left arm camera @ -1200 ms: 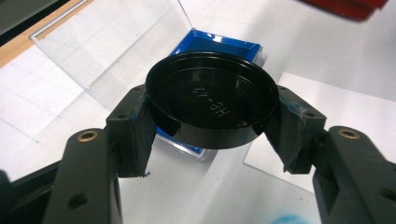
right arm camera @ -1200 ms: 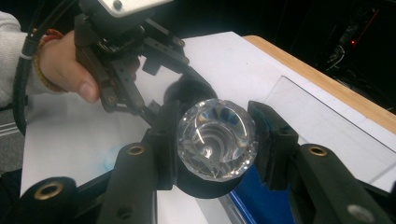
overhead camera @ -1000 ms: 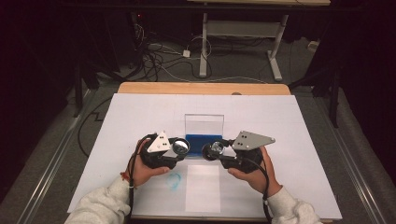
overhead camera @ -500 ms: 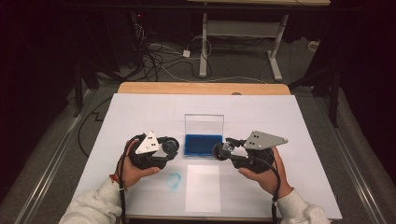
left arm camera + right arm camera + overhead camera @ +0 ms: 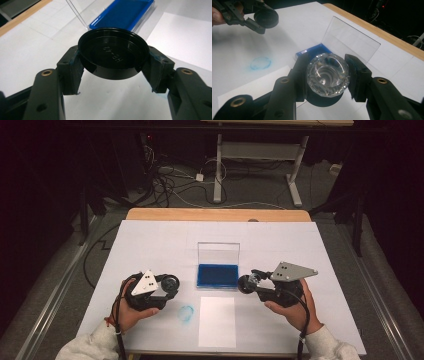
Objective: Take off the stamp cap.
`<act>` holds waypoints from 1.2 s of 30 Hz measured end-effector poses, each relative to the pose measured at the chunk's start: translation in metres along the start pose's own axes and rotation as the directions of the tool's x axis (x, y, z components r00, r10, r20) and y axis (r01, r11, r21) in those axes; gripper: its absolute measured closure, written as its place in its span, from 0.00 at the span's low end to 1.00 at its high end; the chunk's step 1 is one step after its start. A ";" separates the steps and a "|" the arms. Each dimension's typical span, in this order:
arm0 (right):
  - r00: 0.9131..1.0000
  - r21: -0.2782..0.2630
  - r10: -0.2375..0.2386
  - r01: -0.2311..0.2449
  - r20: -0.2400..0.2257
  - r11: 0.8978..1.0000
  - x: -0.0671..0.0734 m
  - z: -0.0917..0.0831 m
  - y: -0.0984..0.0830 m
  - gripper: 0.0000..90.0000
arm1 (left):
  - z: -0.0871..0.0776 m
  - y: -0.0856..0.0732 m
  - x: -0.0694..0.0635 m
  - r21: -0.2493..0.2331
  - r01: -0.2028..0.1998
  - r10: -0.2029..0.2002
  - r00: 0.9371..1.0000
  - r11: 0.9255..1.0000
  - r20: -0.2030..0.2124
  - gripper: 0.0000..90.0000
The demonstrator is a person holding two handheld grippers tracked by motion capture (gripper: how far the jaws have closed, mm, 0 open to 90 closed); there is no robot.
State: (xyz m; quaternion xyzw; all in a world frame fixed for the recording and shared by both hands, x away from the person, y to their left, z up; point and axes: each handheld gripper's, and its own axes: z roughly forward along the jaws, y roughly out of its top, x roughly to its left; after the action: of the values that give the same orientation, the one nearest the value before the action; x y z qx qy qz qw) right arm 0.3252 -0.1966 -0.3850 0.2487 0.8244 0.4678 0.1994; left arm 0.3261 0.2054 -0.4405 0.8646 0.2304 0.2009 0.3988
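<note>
Light from above falls brightly on the white worktop [image 5: 160, 245] while the floor beyond sinks into near darkness, the high view looks soft and grainy, and the faceted glass stamp [image 5: 327, 74] glints with glare

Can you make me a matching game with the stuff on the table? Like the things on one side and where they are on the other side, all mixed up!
Things:
1. black round lid
2. clear faceted knob
3. blue ink pad
4. white sheet of paper

Places or states:
A. lying flat on the table, near the person's edge
B. gripped in the right claw
C. sitting in an open case with a clear lid standing up
D. gripped in the left claw

Right pairs: 1-D, 2-B, 3-C, 4-A
</note>
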 end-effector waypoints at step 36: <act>0.999 -0.016 -0.014 0.015 0.033 1.000 -0.014 0.007 0.027 0.64 | -0.013 -0.028 0.001 0.019 0.060 -0.060 0.998 0.998 -0.006 0.41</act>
State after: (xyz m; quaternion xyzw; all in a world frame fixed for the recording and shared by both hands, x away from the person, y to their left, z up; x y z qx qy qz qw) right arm 0.3459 -0.1886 -0.3637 0.2488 0.8190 0.4686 0.2185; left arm 0.3128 0.2295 -0.4540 0.8606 0.2594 0.1890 0.3955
